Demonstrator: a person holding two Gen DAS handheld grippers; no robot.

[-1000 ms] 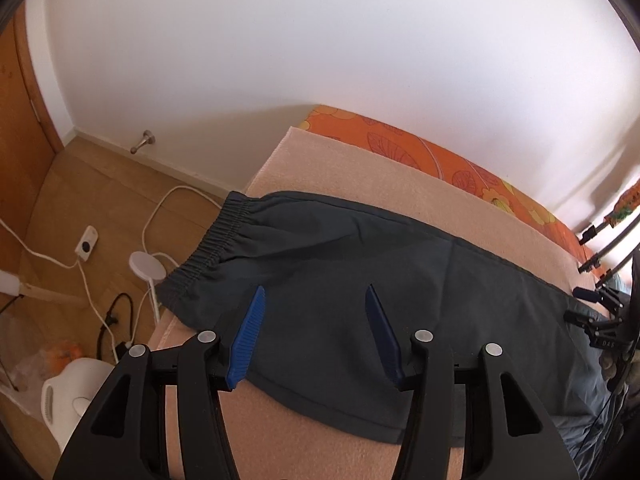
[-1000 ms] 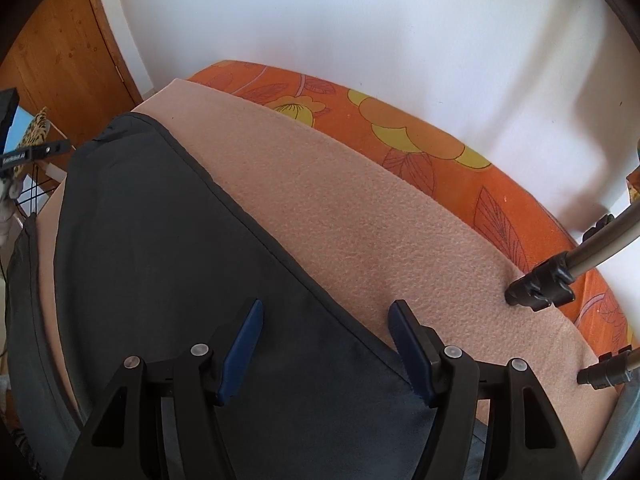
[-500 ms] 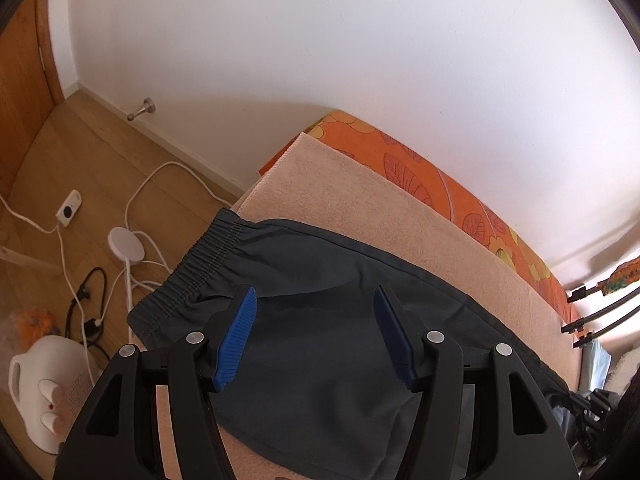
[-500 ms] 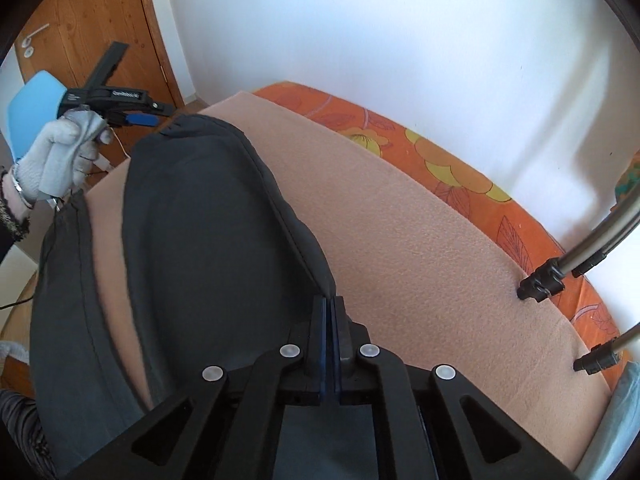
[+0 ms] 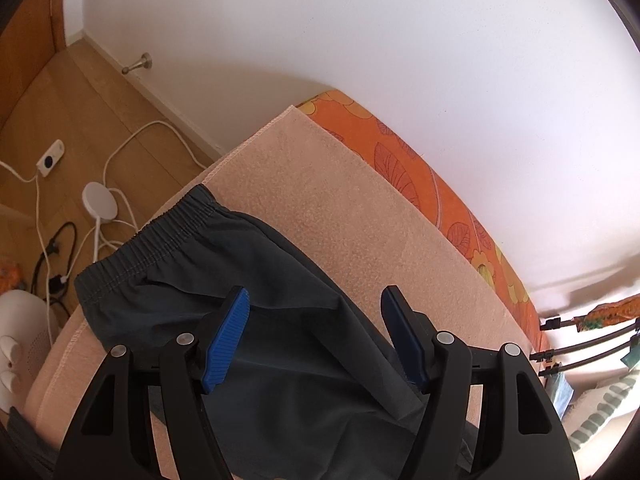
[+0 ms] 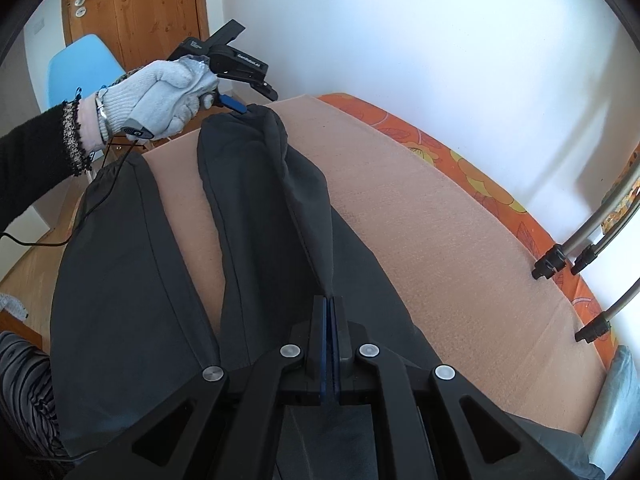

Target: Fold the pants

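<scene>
The right tool (image 6: 329, 308) is pinched fully together on a raised ridge of the dark pants (image 6: 256, 216); from its tips the fabric runs forward as a lifted fold toward the waistband end. The left tool (image 5: 316, 320) has its blue pads (image 5: 226, 338) spread wide apart, with nothing between them, hovering over the pants near the elastic waistband (image 5: 160, 236). In the right wrist view the left tool (image 6: 236, 102), held in a gloved hand (image 6: 160, 100), sits just at the far end of the lifted fold; whether it touches the cloth there cannot be told.

Ahead of the left tool, the waistband lies close to the corner edge of the peach blanket (image 5: 360, 208), which covers the bed. To the right of both tools a broad bare strip of blanket runs up to the orange flowered mattress edge (image 5: 420, 184) against the white wall (image 5: 400, 40). Right of the right tool, metal rods (image 6: 580, 248) reach in over the bed's edge.

Left of the left tool, below the bed's edge, is wooden floor (image 5: 60, 112) with white cables (image 5: 120, 148), a white round device (image 5: 100, 204) and a white appliance (image 5: 20, 340). Beyond the gloved hand stand a blue chair (image 6: 84, 68) and a wooden door (image 6: 140, 8).
</scene>
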